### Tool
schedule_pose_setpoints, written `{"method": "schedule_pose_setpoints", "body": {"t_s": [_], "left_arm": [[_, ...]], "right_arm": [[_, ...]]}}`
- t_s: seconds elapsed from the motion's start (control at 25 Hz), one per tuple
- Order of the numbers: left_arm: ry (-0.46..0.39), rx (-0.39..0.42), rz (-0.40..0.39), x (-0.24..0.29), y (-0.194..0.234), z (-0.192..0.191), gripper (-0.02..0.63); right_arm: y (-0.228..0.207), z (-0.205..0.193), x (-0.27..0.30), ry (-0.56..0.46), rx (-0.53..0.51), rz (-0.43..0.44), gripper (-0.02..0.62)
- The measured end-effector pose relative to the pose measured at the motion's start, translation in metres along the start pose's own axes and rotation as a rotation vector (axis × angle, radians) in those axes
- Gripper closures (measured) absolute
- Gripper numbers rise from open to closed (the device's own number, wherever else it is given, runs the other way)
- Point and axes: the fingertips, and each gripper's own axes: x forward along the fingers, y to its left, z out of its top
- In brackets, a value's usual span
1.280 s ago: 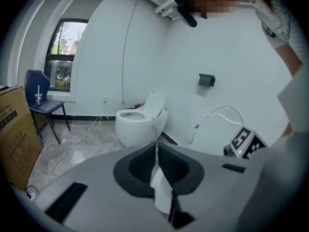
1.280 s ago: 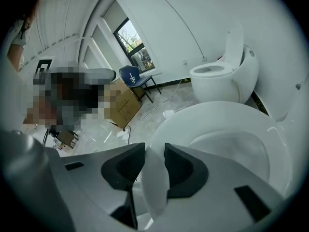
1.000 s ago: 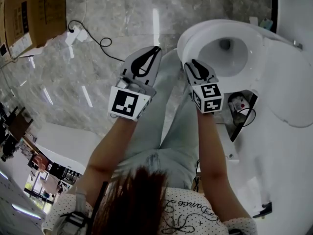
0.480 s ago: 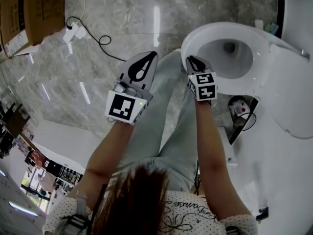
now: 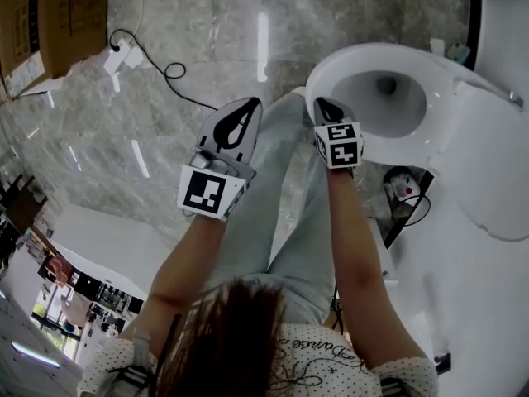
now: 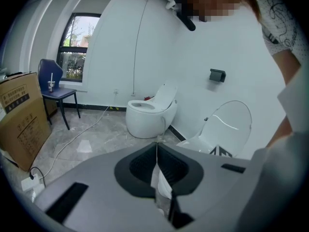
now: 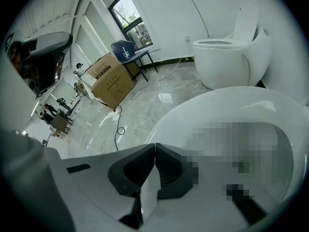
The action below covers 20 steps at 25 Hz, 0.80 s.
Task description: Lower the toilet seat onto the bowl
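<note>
A: Where is the toilet seat (image 5: 329, 77)?

B: A broad white ring lies level round the opening of the bowl (image 5: 388, 110), and it reads as the seat, down on the bowl; the lid (image 5: 496, 164) stands raised behind it, leaning back; whether anything more rests against the lid I cannot tell.

A: And the right gripper?

B: The right gripper (image 5: 320, 102) points steeply down at the ring's front edge; its jaws have just been closing and now meet, pad against pad, with nothing between them; whether its tips touch the ring I cannot tell.

A: The left one?

B: The left gripper (image 5: 257, 101) hangs near the right one, on the other side of the person's legs (image 5: 281, 213), clear of the bowl and over the marble floor (image 5: 207, 31); its jaws are together too, nothing held.

A: What else stands on that floor?

B: A second toilet (image 6: 147, 115) at the floor's far edge against the white wall (image 6: 120, 42), its lid up; a blue chair (image 6: 54, 83) at the same edge beneath the window (image 6: 77, 37); a cardboard box (image 5: 54, 19) in the floor's top-left corner as the head view has it; a power strip (image 5: 124, 56) just beside the box, its black cable (image 5: 165, 69) curling away across the floor.
</note>
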Motion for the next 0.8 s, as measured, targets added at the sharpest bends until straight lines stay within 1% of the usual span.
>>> {"method": "schedule_pose_setpoints", "body": {"t_s": [0.16,0.24,0.32,0.52,0.68,0.8], "left_arm": [[-0.008,-0.003,0.011,0.002,0.001,0.001,0.598],[-0.007,-0.009,0.005,0.002,0.0,0.003,0.598],[-0.007,-0.012,0.002,0.001,0.0,0.007,0.598],[-0.016,-0.001,-0.011,0.006,0.0,0.018,0.598],[-0.023,0.014,-0.031,0.008,-0.005,0.035,0.598],[-0.049,0.03,-0.05,0.006,-0.011,0.057,0.598]], "right_arm": [[-0.003,0.0,0.001,0.007,0.005,0.008,0.578],[-0.001,-0.001,0.0,0.012,0.042,0.026,0.58],[0.007,-0.002,-0.003,0.002,0.103,0.058,0.584],[0.025,-0.003,-0.023,-0.055,0.194,0.098,0.583],[0.018,0.005,-0.048,-0.109,0.234,0.087,0.583],[0.013,0.024,-0.075,-0.169,0.268,0.077,0.583]]}}
